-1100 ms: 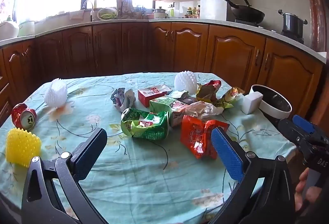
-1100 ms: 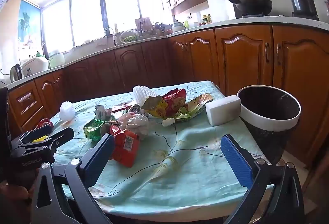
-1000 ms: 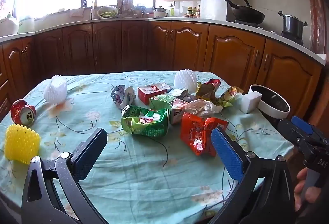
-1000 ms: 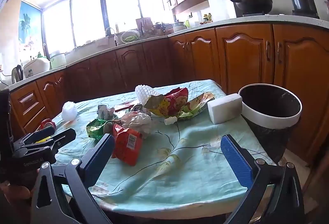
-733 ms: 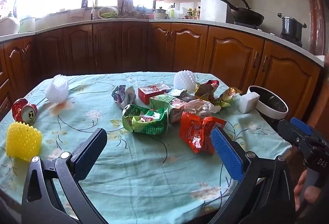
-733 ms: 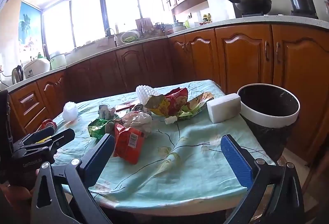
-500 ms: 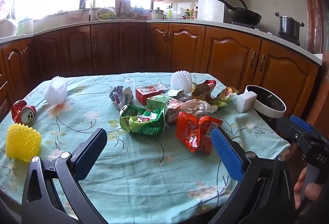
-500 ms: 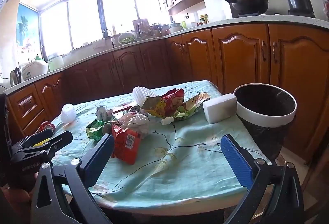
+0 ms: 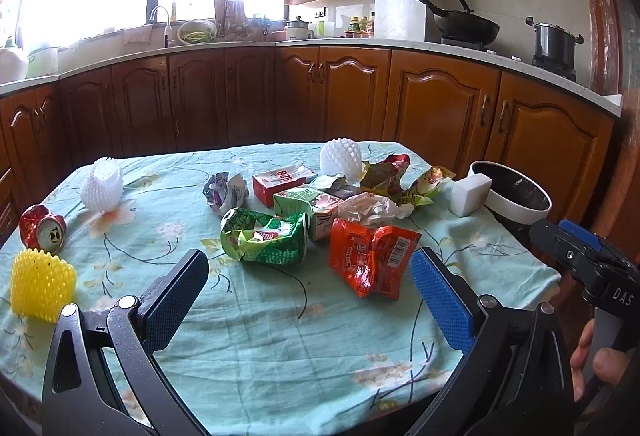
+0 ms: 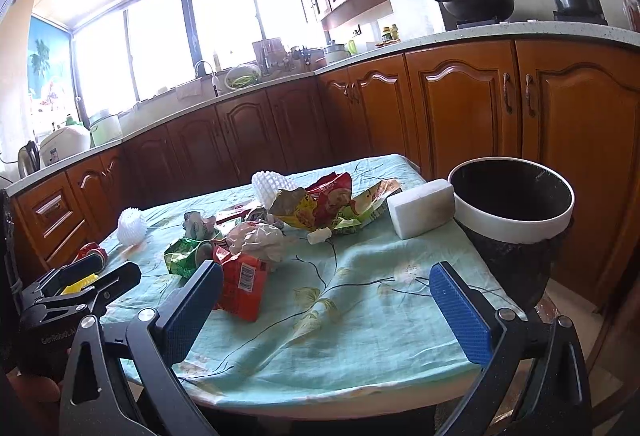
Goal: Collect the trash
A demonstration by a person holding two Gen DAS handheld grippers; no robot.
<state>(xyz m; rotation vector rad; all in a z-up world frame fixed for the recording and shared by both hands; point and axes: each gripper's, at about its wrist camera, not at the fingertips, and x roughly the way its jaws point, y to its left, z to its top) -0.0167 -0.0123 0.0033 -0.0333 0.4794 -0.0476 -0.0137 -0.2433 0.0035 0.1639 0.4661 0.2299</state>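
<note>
Trash lies across a table with a light green floral cloth (image 9: 280,320). Nearest my left gripper (image 9: 308,288) are a crumpled green wrapper (image 9: 266,236) and a red-orange wrapper (image 9: 370,260); the gripper is open and holds nothing. Behind them sit a red box (image 9: 282,182), crumpled paper (image 9: 372,206) and colourful snack bags (image 9: 390,176). My right gripper (image 10: 326,298) is open too, over the table's near edge, with the red-orange wrapper (image 10: 240,286) by its left finger. A white-rimmed bin with a black liner (image 10: 514,224) stands beside the table at the right.
A crushed red can (image 9: 42,228), a yellow foam net (image 9: 40,282) and a white foam net (image 9: 102,184) lie at the left. A white block (image 10: 422,208) sits at the table's right edge. Wooden cabinets (image 9: 440,116) run behind. A hand (image 9: 596,360) holds the right gripper.
Both grippers have drawn back slightly from the table, so the trash looks a little farther away. Nothing on the table has moved and both grippers stay open.
</note>
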